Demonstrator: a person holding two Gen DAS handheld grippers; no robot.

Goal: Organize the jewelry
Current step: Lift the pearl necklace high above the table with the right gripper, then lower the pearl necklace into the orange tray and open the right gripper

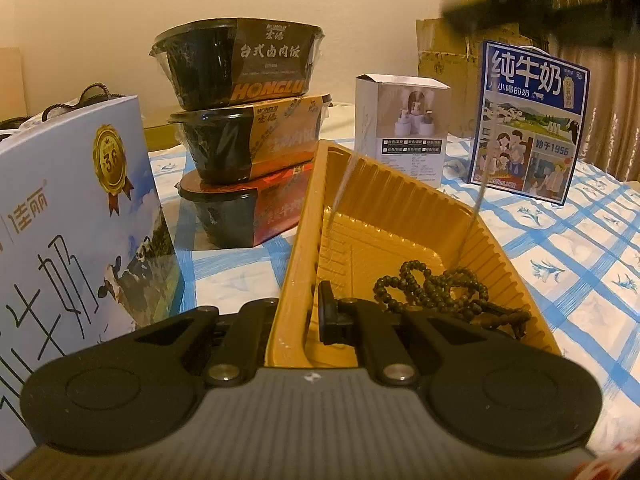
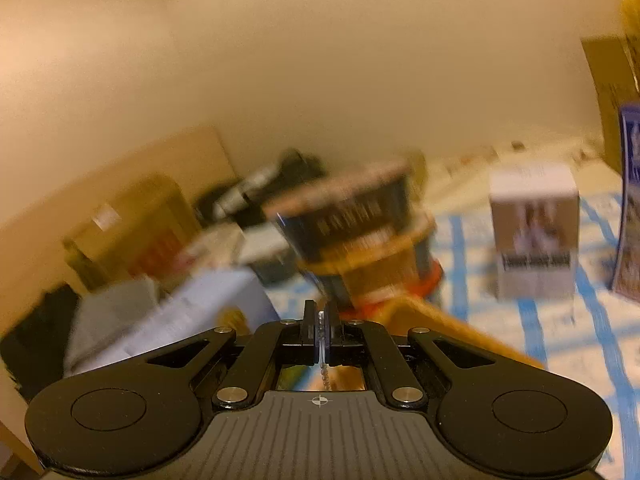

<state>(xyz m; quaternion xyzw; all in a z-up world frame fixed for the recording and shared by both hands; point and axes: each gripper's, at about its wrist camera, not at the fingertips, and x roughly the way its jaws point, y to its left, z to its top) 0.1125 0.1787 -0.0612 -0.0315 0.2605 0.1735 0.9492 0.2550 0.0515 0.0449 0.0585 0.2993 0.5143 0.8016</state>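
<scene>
Your left gripper [image 1: 294, 316] is clamped on the near-left wall of the gold plastic tray [image 1: 404, 196], one finger outside the rim and the other inside, so the tray is steadied and stretches away ahead of that claw. Just to the right of its inner finger, on the tray floor, lies the dark bead bracelet [image 1: 436, 288] in a loose heap. Your right gripper [image 2: 320, 332] has its fingers together on a thin silver chain [image 2: 325, 368], which hangs straight down below the pads toward the tray; in the left wrist view the same chain shows as two pale streaks dropping into the tray from above, with the right claw a dark blur at the top right. So the chain's long axis is vertical and the tray lies directly beneath the right claw: lowering looks like the move, and the right hand is the one to make it. The chain's lower end is smeared and hard to place; you cannot tell whether it touches the tray floor yet. The right wrist view is heavily blurred.
</scene>
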